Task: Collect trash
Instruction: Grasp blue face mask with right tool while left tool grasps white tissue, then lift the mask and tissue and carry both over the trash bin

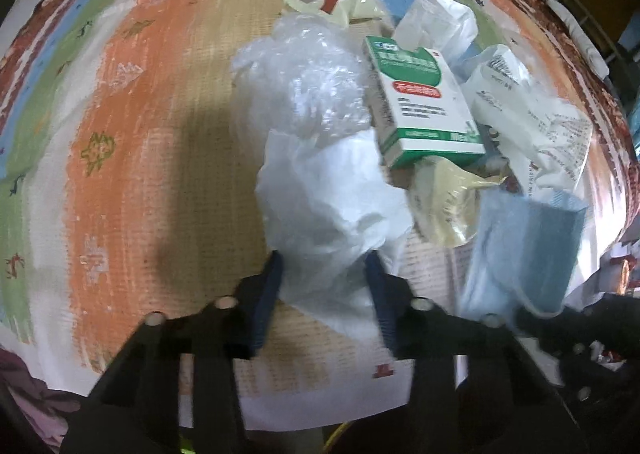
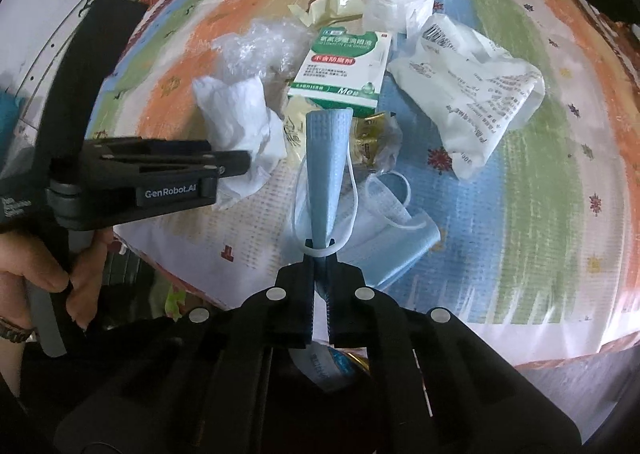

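Trash lies heaped on a table with a striped, colourful cloth point(image 1: 132, 142). My left gripper point(image 1: 323, 266) points down at a crumpled white tissue point(image 1: 328, 194), and its blue pads press on the tissue's lower part. The right wrist view shows that same gripper point(image 2: 244, 164) from the side, at the tissue point(image 2: 236, 110). My right gripper point(image 2: 320, 244) is shut on a folded blue face mask point(image 2: 326, 158), which stands up between the jaws with a white ear loop hanging round it. This mask point(image 1: 528, 250) appears blurred at the right of the left wrist view.
Behind the tissue are clear crumpled plastic point(image 1: 308, 74), a green and white medicine box point(image 2: 344, 66), a white printed bag point(image 2: 472, 86), yellow wrappers point(image 2: 328, 6) and a gold wrapper point(image 2: 372, 134). Another blue mask point(image 2: 400, 250) lies near the table's front edge. A person's hand point(image 2: 60, 274) grips the left handle.
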A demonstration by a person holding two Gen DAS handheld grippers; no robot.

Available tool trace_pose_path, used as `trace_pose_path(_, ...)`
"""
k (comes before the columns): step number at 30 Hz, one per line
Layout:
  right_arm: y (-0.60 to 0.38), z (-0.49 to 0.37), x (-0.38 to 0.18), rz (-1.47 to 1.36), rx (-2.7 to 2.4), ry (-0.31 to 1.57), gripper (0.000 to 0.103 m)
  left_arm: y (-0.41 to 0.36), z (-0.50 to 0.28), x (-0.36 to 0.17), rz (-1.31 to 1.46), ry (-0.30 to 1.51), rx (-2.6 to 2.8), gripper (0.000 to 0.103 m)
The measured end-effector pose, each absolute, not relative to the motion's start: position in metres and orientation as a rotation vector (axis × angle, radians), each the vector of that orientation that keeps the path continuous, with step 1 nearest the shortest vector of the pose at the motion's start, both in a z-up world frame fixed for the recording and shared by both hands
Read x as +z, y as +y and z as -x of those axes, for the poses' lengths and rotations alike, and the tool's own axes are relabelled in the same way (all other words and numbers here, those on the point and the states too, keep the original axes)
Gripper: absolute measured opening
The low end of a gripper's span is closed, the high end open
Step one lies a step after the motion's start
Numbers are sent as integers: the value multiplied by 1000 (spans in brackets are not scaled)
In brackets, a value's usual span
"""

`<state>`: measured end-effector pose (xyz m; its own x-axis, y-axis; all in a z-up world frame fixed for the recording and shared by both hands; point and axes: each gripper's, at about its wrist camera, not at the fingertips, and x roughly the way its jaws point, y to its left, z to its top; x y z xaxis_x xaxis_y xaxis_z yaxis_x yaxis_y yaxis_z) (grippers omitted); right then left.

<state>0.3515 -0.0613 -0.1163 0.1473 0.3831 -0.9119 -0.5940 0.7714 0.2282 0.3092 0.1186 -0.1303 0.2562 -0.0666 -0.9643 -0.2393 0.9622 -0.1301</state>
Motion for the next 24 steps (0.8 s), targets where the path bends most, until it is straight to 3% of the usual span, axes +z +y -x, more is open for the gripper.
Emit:
trace_pose_path(4, -67, -352, -109, 182, 709, 1228, 3, 127, -305, -127, 294, 1304, 132, 10)
trace_pose_path(7, -70, -352, -104, 168, 716, 1223, 3, 134, -303, -122, 311, 1304, 153, 7)
trace_pose_path(24, -80, -356, -76, 120, 726, 1159, 3, 153, -294, -74, 431, 1201, 153, 6)
